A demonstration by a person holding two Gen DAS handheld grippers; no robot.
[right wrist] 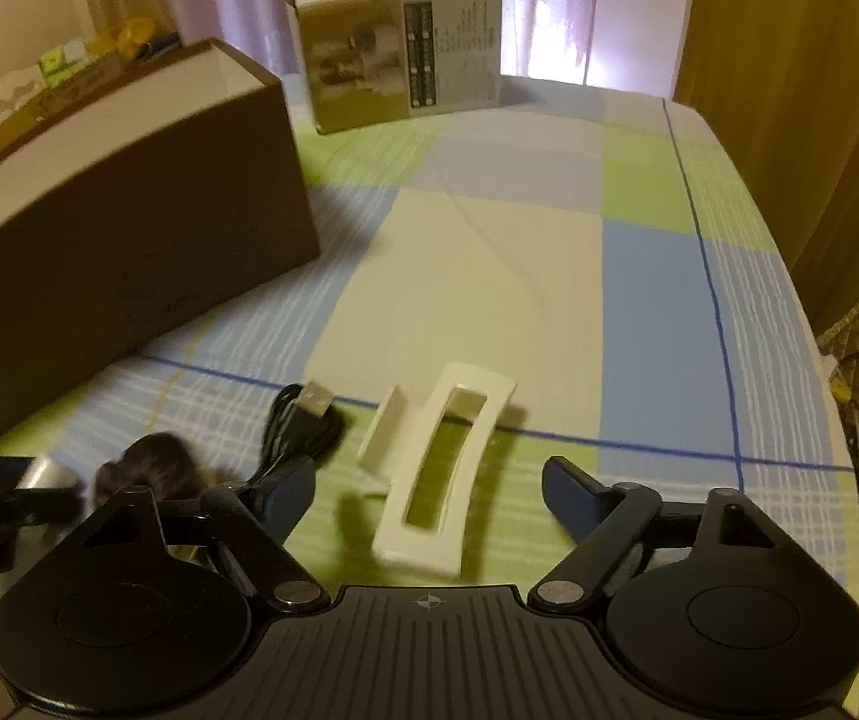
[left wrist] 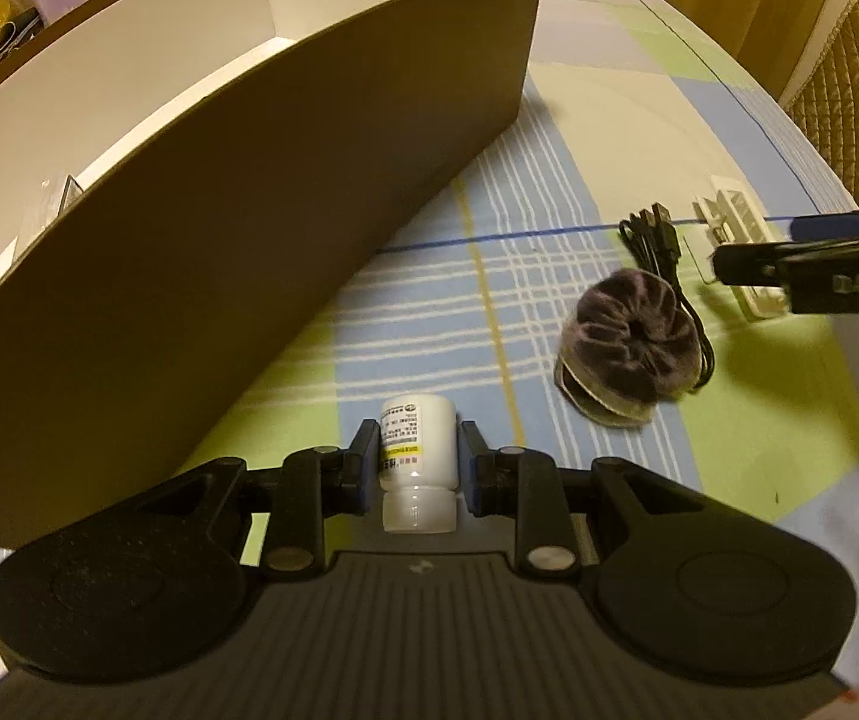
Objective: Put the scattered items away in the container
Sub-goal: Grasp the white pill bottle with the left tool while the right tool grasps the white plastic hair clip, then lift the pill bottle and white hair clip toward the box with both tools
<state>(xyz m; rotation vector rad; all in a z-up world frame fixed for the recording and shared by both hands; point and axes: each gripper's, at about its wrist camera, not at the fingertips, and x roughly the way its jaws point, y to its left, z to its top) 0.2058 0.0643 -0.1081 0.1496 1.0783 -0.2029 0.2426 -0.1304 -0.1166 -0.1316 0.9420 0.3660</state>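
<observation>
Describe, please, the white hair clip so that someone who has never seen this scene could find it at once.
Start at the big brown box on the checked bedsheet, then look to its right across the sheet. Past the black USB cable lies the white hair clip, between the fingers of the open right gripper. It is the only white, rigid piece there, a long curved frame with a rectangular slot.
</observation>
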